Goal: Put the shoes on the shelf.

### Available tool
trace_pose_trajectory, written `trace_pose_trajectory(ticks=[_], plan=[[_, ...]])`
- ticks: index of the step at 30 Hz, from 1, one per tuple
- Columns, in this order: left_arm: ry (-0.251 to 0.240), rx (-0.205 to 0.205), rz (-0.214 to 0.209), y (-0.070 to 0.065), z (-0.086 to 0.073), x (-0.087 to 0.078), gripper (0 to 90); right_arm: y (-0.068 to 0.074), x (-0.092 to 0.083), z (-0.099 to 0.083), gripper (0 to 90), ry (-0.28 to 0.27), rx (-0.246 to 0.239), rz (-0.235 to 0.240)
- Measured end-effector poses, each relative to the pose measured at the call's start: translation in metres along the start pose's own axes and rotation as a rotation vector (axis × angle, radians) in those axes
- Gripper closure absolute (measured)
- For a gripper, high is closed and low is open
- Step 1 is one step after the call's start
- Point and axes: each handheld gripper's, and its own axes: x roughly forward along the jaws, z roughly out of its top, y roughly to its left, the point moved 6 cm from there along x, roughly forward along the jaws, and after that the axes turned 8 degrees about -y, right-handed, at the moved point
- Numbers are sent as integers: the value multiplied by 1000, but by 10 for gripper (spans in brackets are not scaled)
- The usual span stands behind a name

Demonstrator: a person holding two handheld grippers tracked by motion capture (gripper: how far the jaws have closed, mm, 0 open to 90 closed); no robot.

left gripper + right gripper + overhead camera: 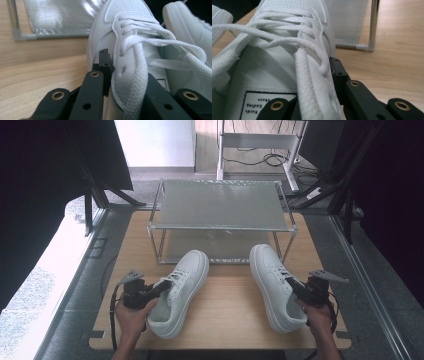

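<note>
2 white leather lace-up sneakers on the pale wooden surface [225, 305], toes aimed at the 2-tier metal-framed shoe rack with silvery mesh shelves [220, 205] just beyond. Left sneaker [180, 290] angled toe-inward, right sneaker [275, 285] likewise, well apart from each other.

Left gripper [161, 287] clamped on the left sneaker's eyelet flap near the collar: in the left gripper view, one finger [103, 62] outside the upper, the other inside behind the tongue, white laces [140, 42] draped across. Nearly closed, pinching only thin leather. Right gripper [294, 285] mirrors this on the right sneaker; in the right gripper view, outer finger [338, 70] against the side wall, inner one down beside the printed tongue label [262, 105]. Likewise almost shut on the flap.

Gripped at the collar edge probably because that thin rim fits between narrow fingers and lets each shoe hang level for lifting. Toes facing the rack suggest sliding both onto a shelf, likely the open lower tier directly ahead.
</note>
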Motion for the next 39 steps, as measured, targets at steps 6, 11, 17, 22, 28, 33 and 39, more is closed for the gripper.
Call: trace_pose_trajectory(ticks=[6,11,17,22,28,33,39], plan=[[-24,-10,-38,-5,5,-5,832,10,-7,8,869,-50,37,53],[-54,1,-50,-10,10,-9,833,14,-12,13,869,-92,56,62],[-100,-7,-96,-21,20,-15,836,19,-17,19,869,-118,76,97],[-110,-4,-106,-25,26,-15,836,26,-17,27,869,-129,75,114],[-132,0,-102,-28,35,-17,837,29,-20,36,870,-156,99,123],[-181,4,-100,-32,47,-18,836,34,-27,52,870,-193,99,142],[-231,19,-117,-43,68,-18,836,41,-31,71,870,-242,113,164]])
